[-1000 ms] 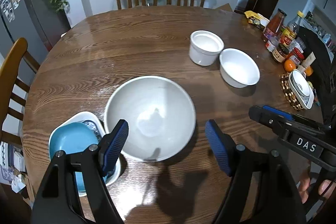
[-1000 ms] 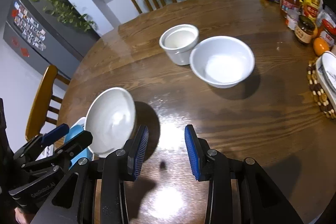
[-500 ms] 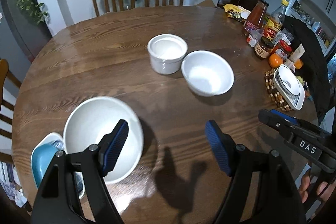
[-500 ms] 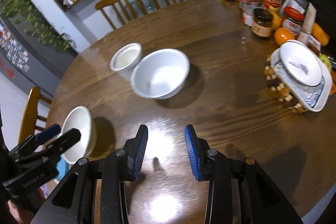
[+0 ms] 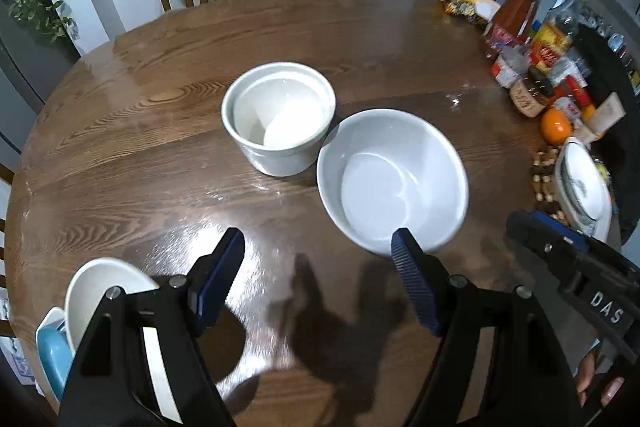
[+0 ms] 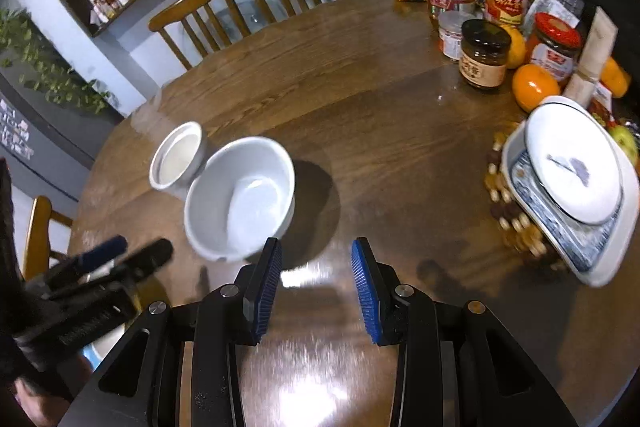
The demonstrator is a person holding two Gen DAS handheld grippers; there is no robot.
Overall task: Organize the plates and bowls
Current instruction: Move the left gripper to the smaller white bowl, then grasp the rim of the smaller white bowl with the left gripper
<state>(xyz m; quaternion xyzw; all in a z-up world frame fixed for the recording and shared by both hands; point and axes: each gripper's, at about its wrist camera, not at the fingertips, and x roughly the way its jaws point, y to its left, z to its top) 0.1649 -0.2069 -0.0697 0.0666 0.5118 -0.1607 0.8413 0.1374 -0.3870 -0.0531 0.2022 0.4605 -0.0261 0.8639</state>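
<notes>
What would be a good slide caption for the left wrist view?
Open left gripper above a round wooden table, nearing a wide white bowl beside a straight-sided white bowl.

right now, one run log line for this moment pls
left hand-held gripper: open, empty | right hand-held gripper: open, empty | wide white bowl: on table beside ramekin

Left hand-held gripper wide open; right hand-held gripper narrower, empty.

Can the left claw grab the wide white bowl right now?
Probably yes. The left claw is open and empty, and the wide bowl sits just ahead with its near rim by the right finger. Only bare table lies between them. The cup touches the bowl's far side, not the near one.
</notes>
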